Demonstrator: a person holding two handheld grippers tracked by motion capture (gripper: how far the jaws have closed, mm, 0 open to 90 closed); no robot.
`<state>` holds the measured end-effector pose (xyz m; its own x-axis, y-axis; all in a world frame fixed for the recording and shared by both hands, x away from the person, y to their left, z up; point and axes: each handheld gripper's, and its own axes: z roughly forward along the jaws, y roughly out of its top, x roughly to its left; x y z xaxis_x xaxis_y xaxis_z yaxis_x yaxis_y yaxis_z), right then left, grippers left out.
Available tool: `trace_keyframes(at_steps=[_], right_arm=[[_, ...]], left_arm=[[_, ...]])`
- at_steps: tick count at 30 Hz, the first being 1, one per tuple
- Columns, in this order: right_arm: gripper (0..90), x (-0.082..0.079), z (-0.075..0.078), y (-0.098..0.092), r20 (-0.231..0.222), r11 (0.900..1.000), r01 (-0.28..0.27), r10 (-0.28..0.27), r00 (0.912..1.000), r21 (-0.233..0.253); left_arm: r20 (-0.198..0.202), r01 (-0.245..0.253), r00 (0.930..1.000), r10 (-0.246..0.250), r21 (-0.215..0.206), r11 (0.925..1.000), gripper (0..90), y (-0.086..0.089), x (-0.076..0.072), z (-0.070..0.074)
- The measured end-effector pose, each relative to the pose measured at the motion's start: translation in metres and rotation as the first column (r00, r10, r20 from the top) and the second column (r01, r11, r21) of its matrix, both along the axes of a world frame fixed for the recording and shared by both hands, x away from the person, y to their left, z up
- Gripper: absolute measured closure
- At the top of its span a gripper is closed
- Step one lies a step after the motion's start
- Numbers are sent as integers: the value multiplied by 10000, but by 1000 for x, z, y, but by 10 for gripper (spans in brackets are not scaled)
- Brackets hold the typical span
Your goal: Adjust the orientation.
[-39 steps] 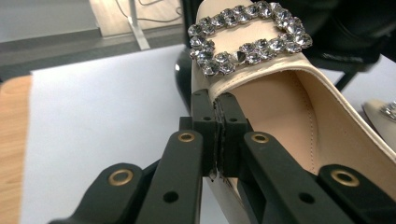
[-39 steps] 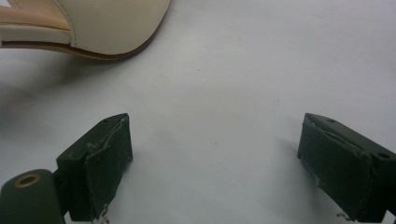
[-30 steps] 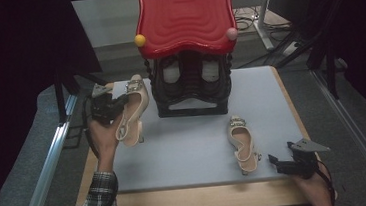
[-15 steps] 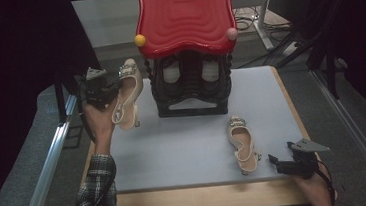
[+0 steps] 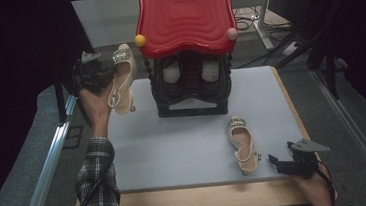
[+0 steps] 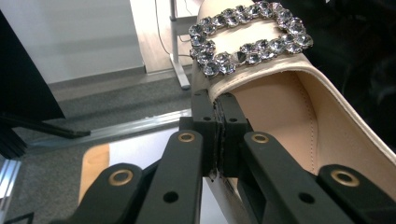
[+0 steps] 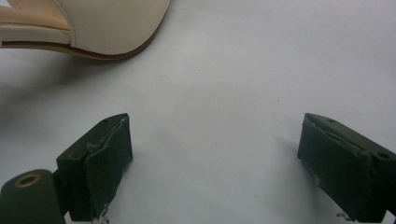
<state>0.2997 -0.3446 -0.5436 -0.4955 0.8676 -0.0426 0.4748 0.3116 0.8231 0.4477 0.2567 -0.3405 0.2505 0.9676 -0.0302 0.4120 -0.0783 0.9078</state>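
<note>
A cream slingback shoe (image 5: pixel 122 77) with a rhinestone buckle hangs in the air at the table's far left, beside the black rack. My left gripper (image 5: pixel 99 72) is shut on its side edge; in the left gripper view the jaws pinch the shoe's rim (image 6: pixel 219 135) just below the buckle (image 6: pixel 247 39). The matching shoe (image 5: pixel 242 144) lies flat on the grey mat near the front right. My right gripper (image 5: pixel 281 162) rests open on the mat just right of that shoe; its heel end (image 7: pixel 93 25) shows beyond my open jaws, apart from them.
A black shoe rack (image 5: pixel 192 84) with a red wavy top (image 5: pixel 186 15) stands at the back centre, white shoes inside. The grey mat (image 5: pixel 174 144) covers the table, with a wooden strip (image 5: pixel 204 199) along the front. Metal rails run along both sides.
My left gripper has lifted the shoe up and away toward the back left, and the shoe has turned more upright. The right gripper and the other shoe have stayed put.
</note>
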Motion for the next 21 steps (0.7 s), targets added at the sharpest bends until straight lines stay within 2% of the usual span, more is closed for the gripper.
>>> trace_keyframes(at_steps=[11, 17, 21], right_arm=[[97, 0, 0, 0, 5, 10000, -8, 8, 10000, 2], [97, 0, 0, 0, 3, 10000, -10, 10, 10000, 4], [97, 0, 0, 0, 7, 10000, -10, 10, 10000, 3]], left_arm=[[456, -264, 9987, 237, 598, 9979, 882, 1, 19, 37], [609, -433, 9974, 388, 754, 9962, 882, 3, 28, 51], [812, -610, 9952, 546, 787, 9950, 882, 4, 34, 65]])
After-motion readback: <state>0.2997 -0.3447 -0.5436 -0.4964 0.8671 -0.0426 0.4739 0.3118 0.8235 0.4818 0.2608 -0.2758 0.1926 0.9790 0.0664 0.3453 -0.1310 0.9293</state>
